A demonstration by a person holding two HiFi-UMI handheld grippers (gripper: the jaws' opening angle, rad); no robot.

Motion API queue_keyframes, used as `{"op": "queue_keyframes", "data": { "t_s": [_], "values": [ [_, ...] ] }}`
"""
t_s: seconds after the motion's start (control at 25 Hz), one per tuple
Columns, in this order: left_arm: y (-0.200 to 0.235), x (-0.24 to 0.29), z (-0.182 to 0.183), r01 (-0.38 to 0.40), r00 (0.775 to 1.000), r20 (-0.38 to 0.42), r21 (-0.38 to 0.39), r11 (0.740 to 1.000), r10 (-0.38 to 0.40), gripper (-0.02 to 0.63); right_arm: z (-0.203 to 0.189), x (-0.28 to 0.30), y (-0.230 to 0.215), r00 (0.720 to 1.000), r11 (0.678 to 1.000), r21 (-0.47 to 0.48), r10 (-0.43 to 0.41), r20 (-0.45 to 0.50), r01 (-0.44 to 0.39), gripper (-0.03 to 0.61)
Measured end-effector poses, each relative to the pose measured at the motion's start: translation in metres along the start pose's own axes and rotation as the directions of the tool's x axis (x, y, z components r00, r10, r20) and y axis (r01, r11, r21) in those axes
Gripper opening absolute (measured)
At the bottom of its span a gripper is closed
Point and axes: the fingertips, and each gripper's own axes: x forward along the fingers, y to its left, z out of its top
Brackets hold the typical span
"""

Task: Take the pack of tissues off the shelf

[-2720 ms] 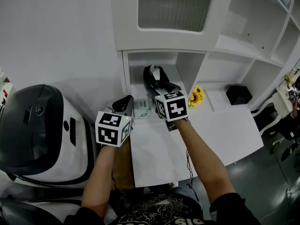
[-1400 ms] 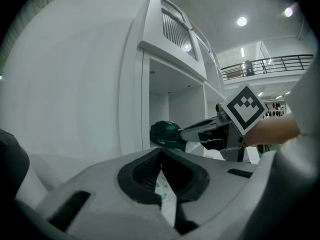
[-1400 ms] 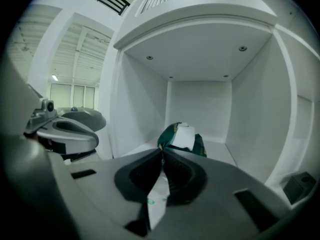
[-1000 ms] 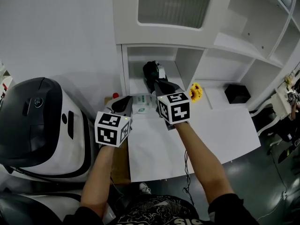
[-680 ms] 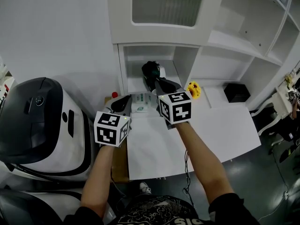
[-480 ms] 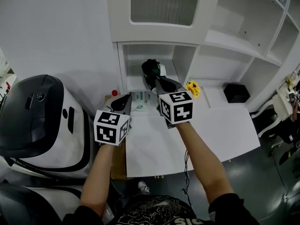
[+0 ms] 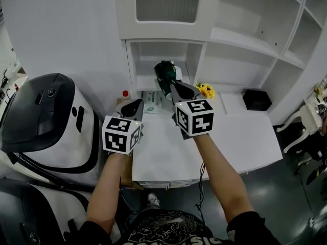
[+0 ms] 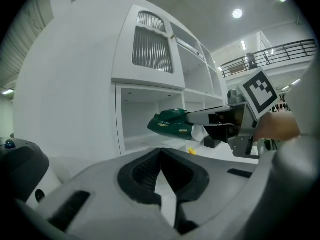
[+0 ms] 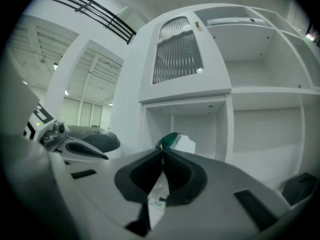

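Green tissue pack (image 7: pixel 164 75) hangs clamped at one end in the right gripper's (image 7: pixel 170 86) jaws, clear of the desk (image 7: pixel 240 137), with the lowest shelf (image 7: pixel 153 60) bay behind it at 12 o'clock. At the pack's 7 o'clock the left gripper (image 7: pixel 133 107) is clenched on nothing, near a second pack (image 7: pixel 151 97) lying on the desk.
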Motion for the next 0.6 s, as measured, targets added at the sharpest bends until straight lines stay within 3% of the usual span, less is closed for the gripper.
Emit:
{"op": "queue_keyframes", "data": {
  "t_s": [0.6],
  "values": [
    [-0.061, -0.036, 0.003, -0.045, 0.999, 0.032, 0.027, 0.999, 0.044, 0.008, -0.008, -0.093, 0.009, 0.997, 0.999, 0.015, 0.032, 0.068, -0.033, 0.009]
  ]
}}
